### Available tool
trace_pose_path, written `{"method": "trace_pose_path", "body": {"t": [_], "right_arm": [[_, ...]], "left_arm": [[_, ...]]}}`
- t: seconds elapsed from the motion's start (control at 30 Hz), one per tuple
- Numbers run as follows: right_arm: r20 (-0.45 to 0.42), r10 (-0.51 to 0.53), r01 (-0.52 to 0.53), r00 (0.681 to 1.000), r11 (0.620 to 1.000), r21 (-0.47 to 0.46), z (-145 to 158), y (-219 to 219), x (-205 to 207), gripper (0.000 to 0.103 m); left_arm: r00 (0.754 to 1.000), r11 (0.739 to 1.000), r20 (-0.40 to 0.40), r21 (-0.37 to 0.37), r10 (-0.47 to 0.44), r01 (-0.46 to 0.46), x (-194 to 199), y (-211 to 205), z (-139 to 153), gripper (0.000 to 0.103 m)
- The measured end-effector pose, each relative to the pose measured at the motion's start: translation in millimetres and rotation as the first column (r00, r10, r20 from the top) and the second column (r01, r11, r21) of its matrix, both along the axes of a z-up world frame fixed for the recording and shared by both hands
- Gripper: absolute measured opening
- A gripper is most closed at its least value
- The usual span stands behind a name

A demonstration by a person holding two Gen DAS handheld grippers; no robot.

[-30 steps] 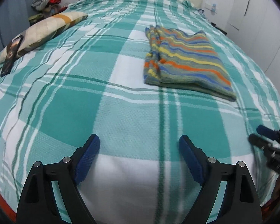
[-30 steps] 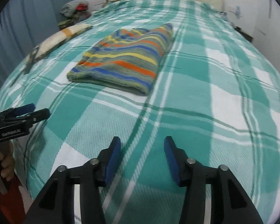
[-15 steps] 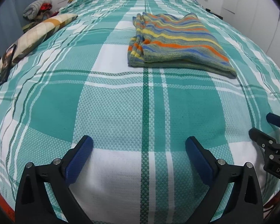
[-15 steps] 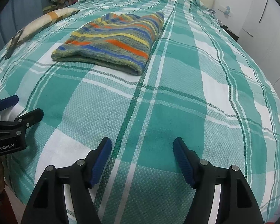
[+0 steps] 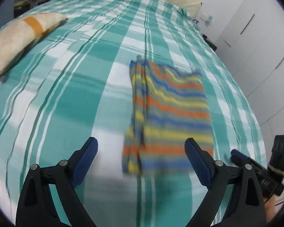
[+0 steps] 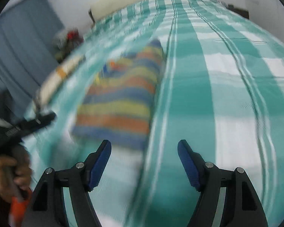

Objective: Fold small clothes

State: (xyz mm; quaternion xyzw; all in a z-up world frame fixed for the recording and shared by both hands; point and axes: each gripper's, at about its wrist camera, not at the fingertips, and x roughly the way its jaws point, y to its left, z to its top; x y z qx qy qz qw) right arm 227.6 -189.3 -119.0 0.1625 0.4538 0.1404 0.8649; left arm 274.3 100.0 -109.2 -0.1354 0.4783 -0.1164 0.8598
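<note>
Bed (image 5: 70, 98), teal-and-white plaid cover: work surface.
Pillow (image 5: 19, 36): far left of the striped garment, well apart.
Striped knit garment (image 5: 168, 113): lies flat mid-bed, apparently already folded, layered edges along its left side.
Left gripper (image 5: 141, 149): jaws spread wide, empty, hovering just short of the garment's near edge.
Right gripper (image 6: 143, 157): jaws released, empty, near the garment's near right corner.
Handling advice: pinch all layers at both near corners together, lift evenly, and keep the edges aligned.

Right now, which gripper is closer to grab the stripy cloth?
Probably the left gripper: the striped cloth lies straight between its open fingers. The right gripper, also open, points past the cloth's edge.
</note>
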Motion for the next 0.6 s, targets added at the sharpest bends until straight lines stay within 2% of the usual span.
{"method": "trace_pose_path", "body": {"t": [0.07,0.17,0.27,0.37,0.4,0.43,0.47,0.5,0.6], "right_arm": [[-0.003,0.018,-0.018,1.0,0.996,0.088,-4.4,-5.3,32.0,0.072],[-0.037,0.061,-0.052,0.997,0.978,0.203,-24.1,-4.6,75.3,0.072],[-0.093,0.1,-0.071,0.991,0.959,0.274,-53.1,3.4,110.7,0.072],[-0.07,0.119,-0.089,0.99,0.938,0.336,-64.2,14.9,131.9,0.07],[-0.072,0.123,-0.089,0.99,0.929,0.359,-67.1,21.2,139.1,0.062],[-0.08,0.128,-0.091,0.989,0.93,0.356,-69.0,24.9,143.0,0.053],[-0.096,0.136,-0.099,0.986,0.942,0.319,-71.4,31.7,148.6,0.032],[-0.109,0.144,-0.109,0.984,0.953,0.283,-72.6,37.1,152.3,0.03],[-0.075,0.152,-0.138,0.985,0.976,0.171,-56.3,49.1,150.6,0.028]], "left_arm": [[0.999,1.0,-0.046,0.015,-0.008,0.009,30.1,0.2,-18.2,0.094],[0.993,0.997,-0.096,-0.043,-0.068,0.064,55.6,-5.5,-43.6,0.094],[0.991,0.994,-0.08,-0.03,-0.11,0.108,72.6,-15.6,-54.6,0.097],[0.988,0.989,-0.072,-0.077,-0.133,0.128,86.2,-26.3,-58.4,0.097],[0.986,0.985,-0.079,-0.102,-0.146,0.138,92.0,-32.4,-61.2,0.084],[0.984,0.984,-0.086,-0.105,-0.154,0.145,95.1,-37.1,-63.0,0.037],[0.981,0.983,-0.109,-0.103,-0.162,0.151,99.2,-42.2,-65.9,0.02],[0.981,0.984,-0.121,-0.113,-0.15,0.137,100.9,-44.1,-65.7,0.018],[0.988,0.988,-0.064,-0.073,-0.14,0.135,93.5,-52.2,-46.3,0.016]]}}
